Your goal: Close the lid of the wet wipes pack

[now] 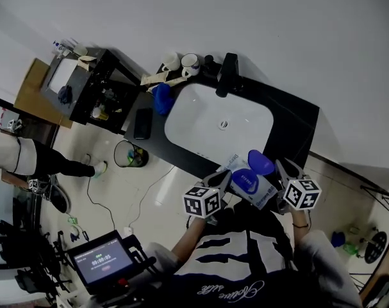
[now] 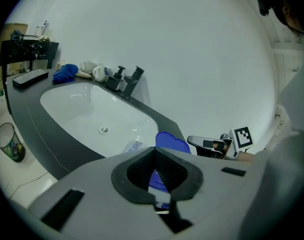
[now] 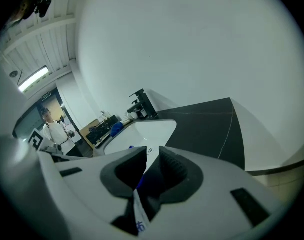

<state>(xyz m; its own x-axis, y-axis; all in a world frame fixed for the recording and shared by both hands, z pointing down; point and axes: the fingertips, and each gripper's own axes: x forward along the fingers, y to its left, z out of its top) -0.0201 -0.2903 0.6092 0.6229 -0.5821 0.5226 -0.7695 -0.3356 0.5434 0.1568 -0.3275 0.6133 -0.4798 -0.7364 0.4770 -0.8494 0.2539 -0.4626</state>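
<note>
Left hand-held gripper (image 2: 159, 171): pinching wet wipes pack (image 1: 248, 185).
Right hand-held gripper (image 3: 149, 171): pinching too.
Danger: dropping pack when letting go for lid (image 1: 261, 162).

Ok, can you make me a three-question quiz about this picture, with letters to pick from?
1. Where is the pack? A in the sink; B between the two claws; C on the floor.
2. What colour is its lid? A red; B green; C blue.
3. How is the lid? A open; B shut; C torn off.

Answers:
1 B: the left claw and the right claw each pinch one end of the pack.
2 C: the lid is plainly blue.
3 A: it stands up off the pack, joined at one edge.
</note>
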